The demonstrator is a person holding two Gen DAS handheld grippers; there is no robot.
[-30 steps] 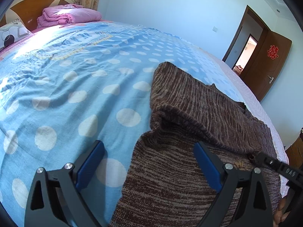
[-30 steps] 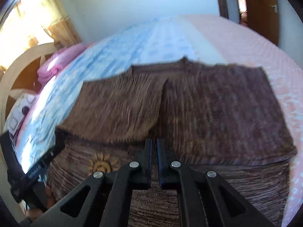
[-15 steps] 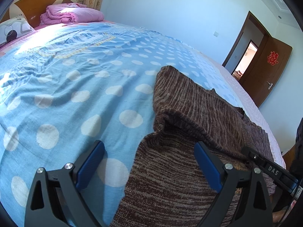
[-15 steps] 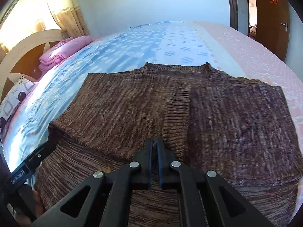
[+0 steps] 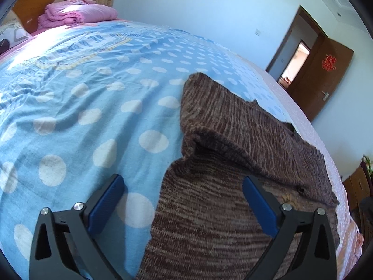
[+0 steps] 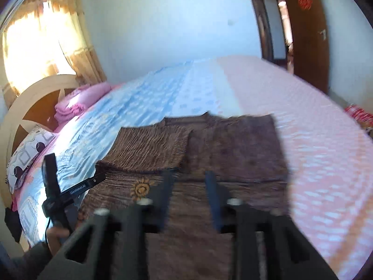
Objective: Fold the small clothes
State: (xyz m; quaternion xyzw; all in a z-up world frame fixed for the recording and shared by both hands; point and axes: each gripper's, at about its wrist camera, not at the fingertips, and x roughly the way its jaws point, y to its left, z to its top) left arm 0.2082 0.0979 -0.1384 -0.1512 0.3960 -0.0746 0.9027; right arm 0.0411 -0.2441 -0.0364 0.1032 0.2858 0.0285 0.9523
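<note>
Right wrist: right gripper [image 6: 190, 194] opening, empty, above the brown sweater [image 6: 209, 154].

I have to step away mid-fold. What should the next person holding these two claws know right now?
Left claw: wide open, empty, poised over the brown sweater's left edge.
Right claw: jaws opening, nothing between them, above the sweater's lower middle.
Sweater: flat on the blue dotted bedspread, its right part on the pink one.
Done: both sleeves are folded in across the chest, meeting near the middle.
Left: probably fold the bottom hem up toward the collar, then tidy the bundle.
</note>
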